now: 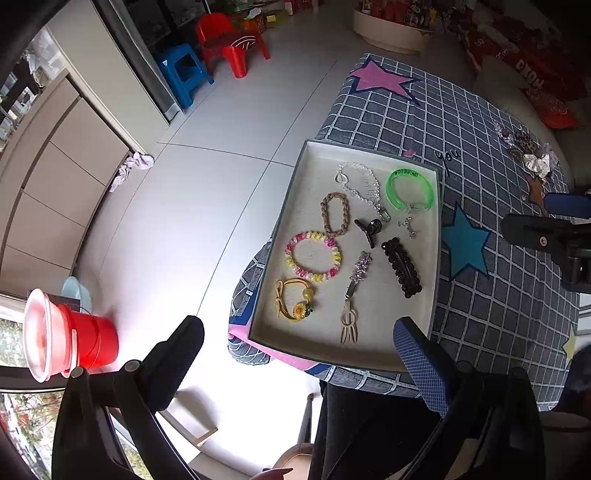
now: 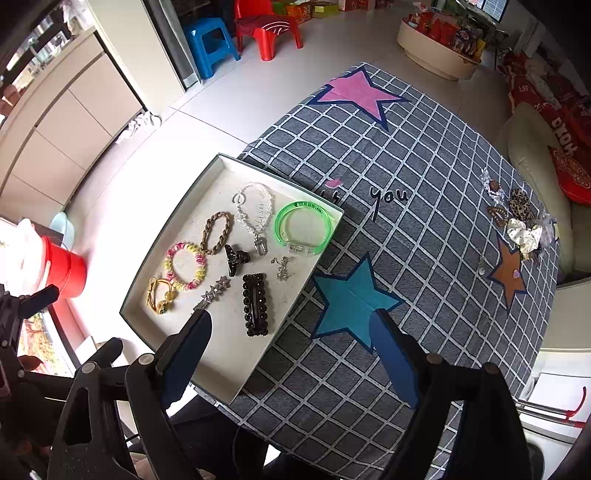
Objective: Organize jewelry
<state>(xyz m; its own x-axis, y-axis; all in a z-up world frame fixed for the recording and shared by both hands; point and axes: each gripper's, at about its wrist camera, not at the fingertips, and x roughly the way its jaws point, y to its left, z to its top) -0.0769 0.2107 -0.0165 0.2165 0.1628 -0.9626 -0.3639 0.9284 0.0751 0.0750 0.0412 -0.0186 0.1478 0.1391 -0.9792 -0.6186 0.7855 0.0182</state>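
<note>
A shallow white tray (image 1: 314, 155) (image 2: 221, 369) lies on the grid-patterned tablecloth and holds several pieces: a green bangle (image 1: 409, 189) (image 2: 303, 229), a clear bead bracelet (image 1: 360, 182), a brown braided band (image 1: 335, 214), a pink-yellow coil band (image 1: 313, 256), a black rectangular clip (image 1: 402, 266) (image 2: 255, 304). More loose hair pieces (image 2: 517, 221) lie at the table's far right. My left gripper (image 1: 299, 343) is open and empty above the tray's near edge. My right gripper (image 2: 291, 339) is open and empty above the tray's near right corner.
The tablecloth (image 2: 424, 166) has pink, blue and orange stars. A red bucket (image 1: 88, 339) with a clear container stands on the floor at left. Red and blue plastic stools (image 2: 236, 33) stand far off. A cream sofa (image 2: 535, 147) borders the table's right side.
</note>
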